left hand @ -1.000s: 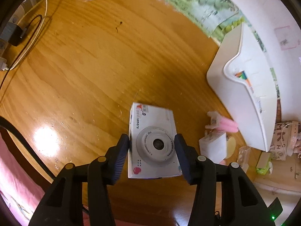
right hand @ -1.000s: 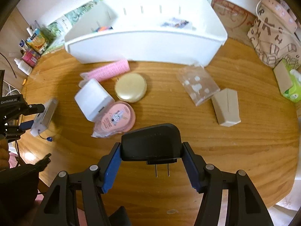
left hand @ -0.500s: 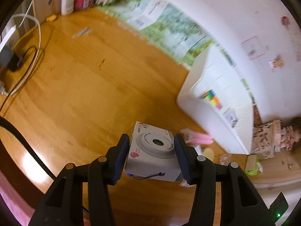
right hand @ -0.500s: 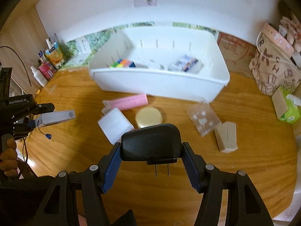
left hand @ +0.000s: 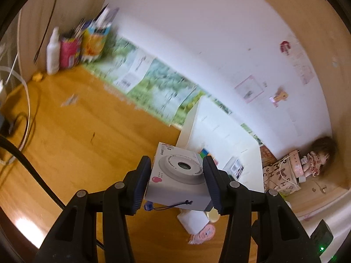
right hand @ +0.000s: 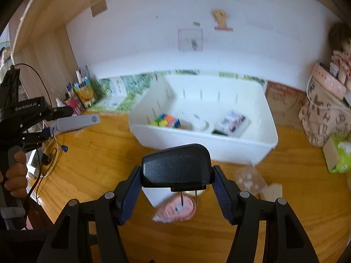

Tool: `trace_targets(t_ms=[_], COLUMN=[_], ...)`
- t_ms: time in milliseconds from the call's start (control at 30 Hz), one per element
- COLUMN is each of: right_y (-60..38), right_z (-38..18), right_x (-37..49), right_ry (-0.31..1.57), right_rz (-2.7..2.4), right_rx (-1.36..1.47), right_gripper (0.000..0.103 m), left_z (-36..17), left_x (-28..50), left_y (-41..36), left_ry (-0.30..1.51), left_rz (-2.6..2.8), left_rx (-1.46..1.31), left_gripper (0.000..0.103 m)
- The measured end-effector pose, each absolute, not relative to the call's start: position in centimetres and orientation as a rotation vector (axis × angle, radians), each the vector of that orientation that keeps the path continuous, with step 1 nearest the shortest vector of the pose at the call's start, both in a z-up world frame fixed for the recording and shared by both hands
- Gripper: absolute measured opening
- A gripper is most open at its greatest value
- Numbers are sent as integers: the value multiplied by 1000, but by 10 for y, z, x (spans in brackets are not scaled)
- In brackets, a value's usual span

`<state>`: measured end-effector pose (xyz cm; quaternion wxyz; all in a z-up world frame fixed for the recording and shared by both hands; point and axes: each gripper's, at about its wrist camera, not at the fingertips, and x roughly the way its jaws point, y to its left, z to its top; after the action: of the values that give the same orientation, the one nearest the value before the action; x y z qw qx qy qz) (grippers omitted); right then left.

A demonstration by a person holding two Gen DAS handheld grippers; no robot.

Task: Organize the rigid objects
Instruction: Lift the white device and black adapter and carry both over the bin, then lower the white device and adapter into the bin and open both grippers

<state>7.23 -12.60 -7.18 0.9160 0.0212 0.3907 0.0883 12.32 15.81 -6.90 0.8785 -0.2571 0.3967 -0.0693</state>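
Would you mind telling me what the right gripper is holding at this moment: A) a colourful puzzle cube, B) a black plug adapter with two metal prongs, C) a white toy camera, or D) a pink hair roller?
B: the right gripper is clamped on the black plug adapter, whose two prongs point down.
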Motion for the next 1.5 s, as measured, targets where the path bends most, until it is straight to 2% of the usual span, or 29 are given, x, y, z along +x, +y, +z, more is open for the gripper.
trace_targets(t_ms=[367,767,1500], right_y=[-129,-153,-183], right_z=[-56,-64,-105], right_x=[95,124,166], right_ry=[635,546,633], right_rz=[175,102,42], right_rx=[38,66,153], right_gripper=[63,63,64], left_z=[-39,-28,-58], left_x=[152,187,216], left_y=[130,77,-5], left_ry=[750,727,760], left_rz=[-225,-329,-405], left_rx=[-397,-233,71], left_gripper=[53,53,53])
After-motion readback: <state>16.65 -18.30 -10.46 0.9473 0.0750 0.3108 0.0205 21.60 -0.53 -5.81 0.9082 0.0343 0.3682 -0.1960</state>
